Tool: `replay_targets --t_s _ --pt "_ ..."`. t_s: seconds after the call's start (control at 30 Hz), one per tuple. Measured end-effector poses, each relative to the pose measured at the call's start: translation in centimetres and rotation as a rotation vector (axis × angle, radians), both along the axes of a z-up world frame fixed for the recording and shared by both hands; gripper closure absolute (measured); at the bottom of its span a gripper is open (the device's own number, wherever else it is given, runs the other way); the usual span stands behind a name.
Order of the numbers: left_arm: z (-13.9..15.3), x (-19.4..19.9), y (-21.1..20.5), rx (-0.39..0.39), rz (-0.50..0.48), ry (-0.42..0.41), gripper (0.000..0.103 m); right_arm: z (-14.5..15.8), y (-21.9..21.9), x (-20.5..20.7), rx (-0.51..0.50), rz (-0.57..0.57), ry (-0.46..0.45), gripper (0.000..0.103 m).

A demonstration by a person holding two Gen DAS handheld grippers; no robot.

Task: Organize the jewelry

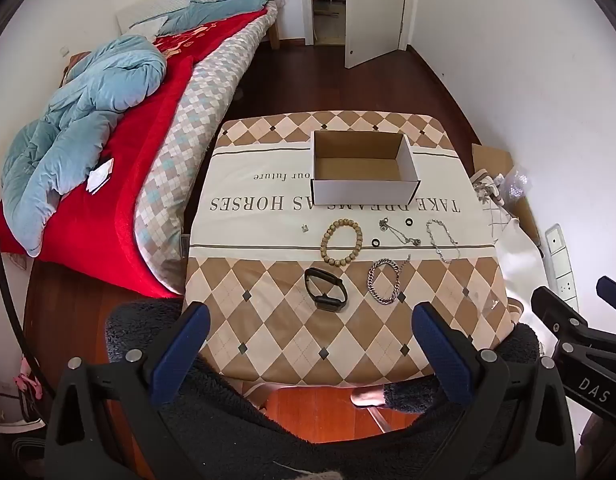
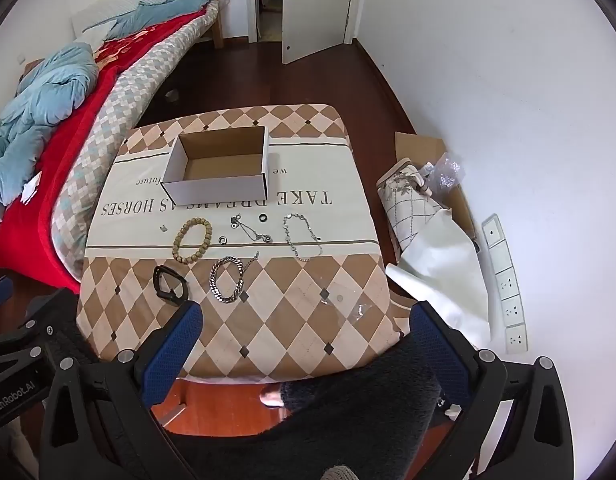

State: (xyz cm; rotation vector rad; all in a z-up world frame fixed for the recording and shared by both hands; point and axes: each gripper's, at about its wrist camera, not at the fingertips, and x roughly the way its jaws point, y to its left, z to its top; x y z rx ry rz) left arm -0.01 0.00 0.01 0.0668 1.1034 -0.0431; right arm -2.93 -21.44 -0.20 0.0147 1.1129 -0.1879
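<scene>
Currently, both grippers are being held back from the near edge of the cloth-covered table (image 1: 388,344), above the person's dark fleece-clad legs. The left gripper (image 1: 310,320) is being kept wide open, its blue-padded fingers (image 1: 187,344) spread well apart with nothing between them; its black frame is also being caught at the left edge of the right wrist view.

Going from left to right across the cloth, a tiny metal piece (image 1: 305,227), too small to identify, is being shown lying alone near the printed lettering. Next, a wooden bead bracelet (image 1: 342,242) is being seen laid flat as a ring, and just nearer than it a black smart band (image 1: 326,290) is lying on the checked part. Small dark rings (image 1: 375,243) are being shown scattered beside a thin chain with a pendant (image 1: 400,234). A chunky silver chain bracelet (image 1: 384,280) is lying nearer, to the right of the smart band. Furthest right, a fine silver chain bracelet (image 1: 442,240) is lying in a loose curve.

Behind all the jewelry, an open white cardboard box (image 1: 364,190) is being shown standing on the lettering, nothing visible inside it.

The right gripper (image 2: 305,320) is likewise being held wide open and is gripping nothing, its blue pads (image 2: 173,344) well apart.
</scene>
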Motion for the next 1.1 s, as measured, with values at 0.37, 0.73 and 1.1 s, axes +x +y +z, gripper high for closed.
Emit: replay_targets --t_s 0.37,0.73,1.1 --pt "-0.03 0.02 0.03 -0.001 0.000 -0.001 0.000 0.09 0.03 -0.07 0.014 0.002 -0.005 0.000" --pt "0.86 0.15 -0.07 -0.001 -0.007 0.000 0.000 0.16 -0.26 -0.01 0.023 -0.003 -0.008 0.000" --pt "0.04 0.05 -0.46 0.001 -0.011 0.004 0.000 0.46 0.42 -0.34 0.022 0.002 -0.010 0.000"
